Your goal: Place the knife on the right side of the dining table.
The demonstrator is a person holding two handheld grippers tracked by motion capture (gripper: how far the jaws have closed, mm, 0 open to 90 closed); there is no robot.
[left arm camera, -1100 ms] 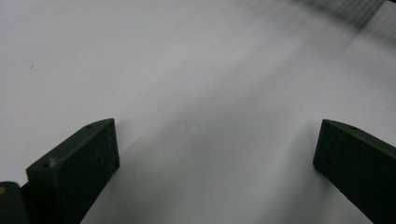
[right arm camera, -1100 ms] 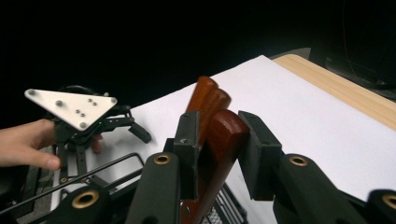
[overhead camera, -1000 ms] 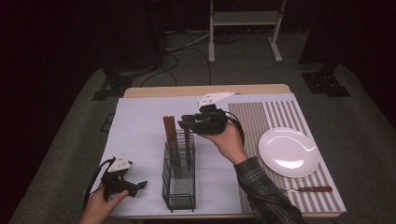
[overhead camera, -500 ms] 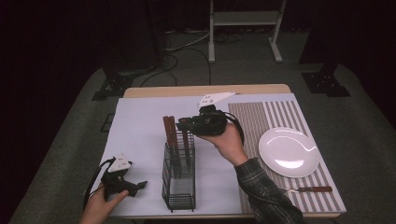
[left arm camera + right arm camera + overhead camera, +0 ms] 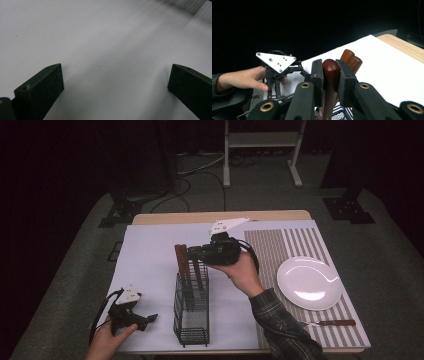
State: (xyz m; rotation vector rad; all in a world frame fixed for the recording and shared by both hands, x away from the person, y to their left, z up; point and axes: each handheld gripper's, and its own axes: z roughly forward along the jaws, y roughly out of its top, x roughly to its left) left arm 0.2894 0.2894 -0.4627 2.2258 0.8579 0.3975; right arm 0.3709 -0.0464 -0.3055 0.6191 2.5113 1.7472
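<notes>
Right gripper (image 5: 196, 254) is being held above the black wire caddy (image 5: 191, 312) near the middle of the table (image 5: 210, 216), its jaws pressing together on the rounded top of a reddish-brown wooden handle (image 5: 331, 71); in the right gripper view the pads are sitting flush against both sides of that handle, no gap showing. A second wooden handle (image 5: 351, 59) is standing just behind the gripped one, touching or nearly touching it; I cannot tell which. In the high view the handles (image 5: 182, 262) are rising upright out of the caddy's far end, and what kind of utensils they belong to is hidden by the mesh. The caddy is standing on the white sheet (image 5: 150, 255) covering the left part of the table. Left gripper (image 5: 146, 319) is resting low at the near left corner of the sheet, well apart from the caddy, with a hand (image 5: 106, 343) wrapping it from behind; in the left gripper view its two jaws are standing wide apart over bare white sheet with nothing between them. On the right, a white plate (image 5: 309, 282) is lying on a striped placemat (image 5: 300, 240), and a wooden-handled knife (image 5: 331, 323) is lying flat on the mat near the table's front edge, just beside the plaid sleeve (image 5: 282, 325).
</notes>
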